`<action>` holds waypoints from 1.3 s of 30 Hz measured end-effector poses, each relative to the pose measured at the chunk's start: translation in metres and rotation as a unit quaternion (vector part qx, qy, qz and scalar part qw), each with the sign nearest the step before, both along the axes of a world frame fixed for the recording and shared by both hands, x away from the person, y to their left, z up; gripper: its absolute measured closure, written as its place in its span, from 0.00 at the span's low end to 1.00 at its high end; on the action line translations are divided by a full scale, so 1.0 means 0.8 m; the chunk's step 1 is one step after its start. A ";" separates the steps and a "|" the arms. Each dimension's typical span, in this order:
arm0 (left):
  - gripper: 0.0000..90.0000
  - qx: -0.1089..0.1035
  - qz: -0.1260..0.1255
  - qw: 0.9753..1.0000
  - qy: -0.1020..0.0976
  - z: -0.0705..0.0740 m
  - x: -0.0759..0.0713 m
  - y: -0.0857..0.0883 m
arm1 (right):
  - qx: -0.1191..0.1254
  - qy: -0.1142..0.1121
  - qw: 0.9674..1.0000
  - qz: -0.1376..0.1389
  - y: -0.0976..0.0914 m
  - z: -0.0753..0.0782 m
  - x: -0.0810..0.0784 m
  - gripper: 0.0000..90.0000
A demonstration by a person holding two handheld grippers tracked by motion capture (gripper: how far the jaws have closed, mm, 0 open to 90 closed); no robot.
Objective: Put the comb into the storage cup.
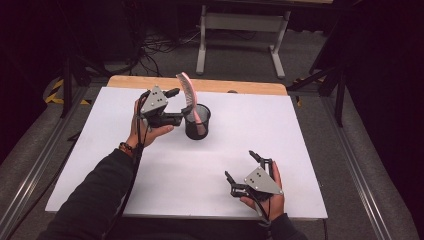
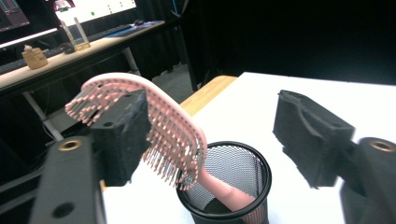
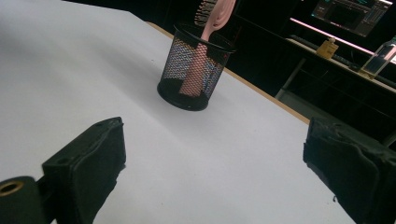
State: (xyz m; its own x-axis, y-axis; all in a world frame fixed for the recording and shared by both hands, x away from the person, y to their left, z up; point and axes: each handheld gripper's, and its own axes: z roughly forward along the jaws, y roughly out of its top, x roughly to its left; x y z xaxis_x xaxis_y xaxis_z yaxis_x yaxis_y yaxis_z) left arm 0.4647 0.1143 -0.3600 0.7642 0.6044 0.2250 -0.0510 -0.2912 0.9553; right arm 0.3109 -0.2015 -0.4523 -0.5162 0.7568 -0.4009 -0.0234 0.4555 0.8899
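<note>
On the white desk (image 1: 165, 175), far of centre, the black mesh cup (image 1: 198, 121) holds my pink hairbrush (image 1: 189, 92) handle-down. My left gripper (image 1: 176, 106) has its fingers spread around the brush head without clamping it; withdrawing carelessly could snag the bristles and tip the cup. Near right, my right gripper (image 1: 242, 166) rests wide open, empty, nothing obstructing.

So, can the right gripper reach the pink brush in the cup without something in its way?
Probably yes. Bare table lies between the open right gripper and the mesh cup holding the pink brush. The left gripper, fingers open beside the brush head, crowds only that side.
</note>
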 end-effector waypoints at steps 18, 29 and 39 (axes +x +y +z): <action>0.17 0.012 -0.019 1.000 -0.006 -0.008 -0.020 0.001 | -0.002 0.000 1.000 0.001 -0.001 0.000 -0.001 0.08; 0.12 0.012 -0.032 0.999 -0.010 -0.017 -0.036 0.007 | -0.002 -0.001 1.000 0.000 -0.001 0.001 -0.001 0.08; 0.09 0.013 -0.041 0.999 -0.018 -0.024 -0.048 0.012 | -0.002 -0.006 1.000 -0.002 0.000 0.001 -0.002 0.08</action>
State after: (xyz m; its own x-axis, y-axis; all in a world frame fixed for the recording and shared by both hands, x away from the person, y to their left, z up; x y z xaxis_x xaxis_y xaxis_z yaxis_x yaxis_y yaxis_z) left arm 0.4264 0.1242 -0.3788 0.8017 0.5341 0.2683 -0.1099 -0.3096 0.9445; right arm 0.3089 -0.2016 -0.4512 -0.5079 0.7577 -0.4097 -0.0323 0.4585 0.8881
